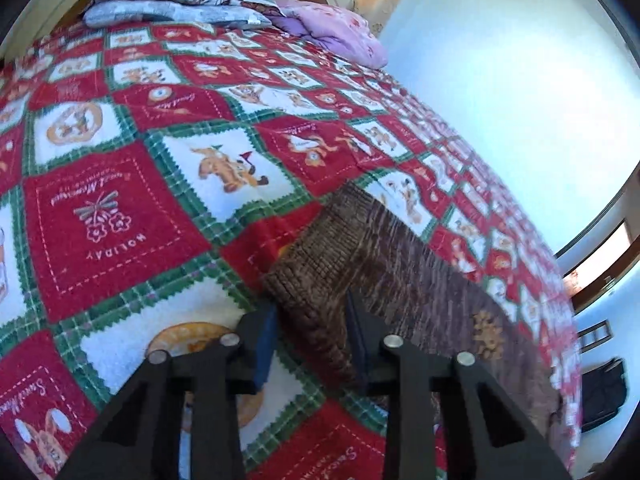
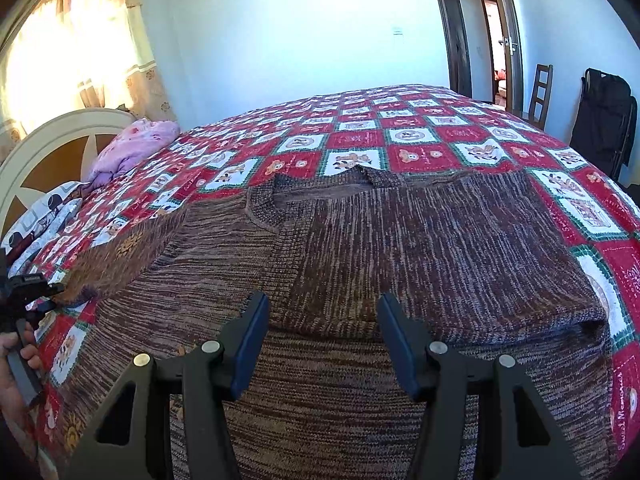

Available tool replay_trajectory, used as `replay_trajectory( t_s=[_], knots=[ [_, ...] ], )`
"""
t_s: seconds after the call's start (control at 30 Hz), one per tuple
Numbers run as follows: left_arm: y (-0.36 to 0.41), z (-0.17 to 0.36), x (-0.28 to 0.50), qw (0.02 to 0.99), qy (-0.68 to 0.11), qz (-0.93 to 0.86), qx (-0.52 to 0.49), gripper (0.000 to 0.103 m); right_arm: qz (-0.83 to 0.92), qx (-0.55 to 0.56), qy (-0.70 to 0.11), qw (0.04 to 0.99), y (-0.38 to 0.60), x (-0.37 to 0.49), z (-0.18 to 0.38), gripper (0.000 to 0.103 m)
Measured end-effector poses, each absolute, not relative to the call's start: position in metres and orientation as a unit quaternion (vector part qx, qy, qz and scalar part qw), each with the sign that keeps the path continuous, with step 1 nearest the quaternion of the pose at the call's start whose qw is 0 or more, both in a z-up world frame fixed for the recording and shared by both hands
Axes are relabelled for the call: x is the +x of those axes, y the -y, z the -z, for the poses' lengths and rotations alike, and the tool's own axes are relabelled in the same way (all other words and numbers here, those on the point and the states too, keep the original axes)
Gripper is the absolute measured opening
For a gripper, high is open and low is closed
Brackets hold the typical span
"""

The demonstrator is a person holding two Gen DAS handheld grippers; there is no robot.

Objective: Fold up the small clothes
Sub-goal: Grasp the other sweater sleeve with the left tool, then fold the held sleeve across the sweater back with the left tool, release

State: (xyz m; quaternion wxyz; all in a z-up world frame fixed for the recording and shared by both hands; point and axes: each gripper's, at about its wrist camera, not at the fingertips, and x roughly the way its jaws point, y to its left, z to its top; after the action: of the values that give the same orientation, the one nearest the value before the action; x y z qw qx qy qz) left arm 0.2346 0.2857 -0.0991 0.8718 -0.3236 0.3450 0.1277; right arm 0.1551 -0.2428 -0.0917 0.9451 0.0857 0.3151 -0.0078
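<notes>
sweater: brown marled knit sweater (image 2: 360, 240) lies spread flat on the bed, collar toward the far side; right sleeve folded in across the chest, its cuff near the middle of the body
left sleeve: sleeve (image 1: 360, 256) stretches out over the quilt, ribbed cuff (image 1: 316, 312) at its end; small tan pattern patch on the knit partway up
left gripper: left gripper (image 1: 310, 340) sits low at the cuff; cuff lies between the blue pads (image 1: 264, 344), far pad against the knit, near pad looks just off it; cannot tell if it's really clamped
left hand: person's hand (image 2: 16, 360) visible at the edge of the right-wrist view, wrapped round the left tool's handle, beside the sleeve end
right gripper: right gripper (image 2: 324, 340) hangs over the sweater's lower body, jaws apart, pads clear of the fabric, nothing held
quilt: red/white/green checkered holiday quilt (image 1: 132, 216) covers the whole bed under the sweater
pillows: patterned pillows (image 1: 180, 0) and a pink bundled blanket (image 1: 332, 28) at the headboard (image 2: 48, 148) end
room: curtained bright window (image 2: 76, 52) behind the headboard; open door (image 2: 496, 44), wooden chair (image 2: 540, 92) and a black bag (image 2: 604, 120) at the far side
</notes>
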Motion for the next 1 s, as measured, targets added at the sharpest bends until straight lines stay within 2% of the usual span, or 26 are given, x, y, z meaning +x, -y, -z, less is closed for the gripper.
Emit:
replay_trajectory(
  t_s=[0.2,0.23,0.27,0.3,0.5,0.57,0.73,0.83,1.0],
  knots=[
    [-0.287,0.100,0.233,0.873,-0.339,-0.118,-0.331,0.032,0.008,0.088,-0.317,0.944,0.243,0.156,0.092,0.058],
    [-0.288,0.100,0.232,0.873,-0.336,-0.115,-0.335,0.027,0.009,0.089,-0.316,0.944,0.243,0.156,0.092,0.058],
    [-0.289,0.101,0.230,0.872,-0.333,-0.112,-0.341,0.017,0.009,0.090,-0.316,0.944,0.244,0.156,0.092,0.058],
    [-0.292,0.104,0.228,0.868,-0.330,-0.106,-0.355,0.013,0.008,0.092,-0.316,0.944,0.244,0.155,0.093,0.058],
    [-0.291,0.106,0.229,0.867,-0.330,-0.107,-0.358,0.012,0.002,0.089,-0.319,0.944,0.245,0.155,0.093,0.058],
    [-0.291,0.107,0.230,0.865,-0.333,-0.107,-0.359,0.018,0.002,0.089,-0.320,0.943,0.244,0.154,0.093,0.058],
    [-0.296,0.110,0.230,0.862,-0.326,-0.101,-0.376,0.019,0.001,0.088,-0.320,0.943,0.244,0.155,0.094,0.058],
    [-0.287,0.105,0.237,0.869,-0.340,-0.112,-0.342,0.013,-0.001,0.088,-0.322,0.943,0.244,0.155,0.094,0.058],
    [-0.269,0.090,0.247,0.885,-0.356,-0.125,-0.273,0.009,-0.005,0.102,-0.321,0.941,0.248,0.155,0.096,0.058]
  ],
)
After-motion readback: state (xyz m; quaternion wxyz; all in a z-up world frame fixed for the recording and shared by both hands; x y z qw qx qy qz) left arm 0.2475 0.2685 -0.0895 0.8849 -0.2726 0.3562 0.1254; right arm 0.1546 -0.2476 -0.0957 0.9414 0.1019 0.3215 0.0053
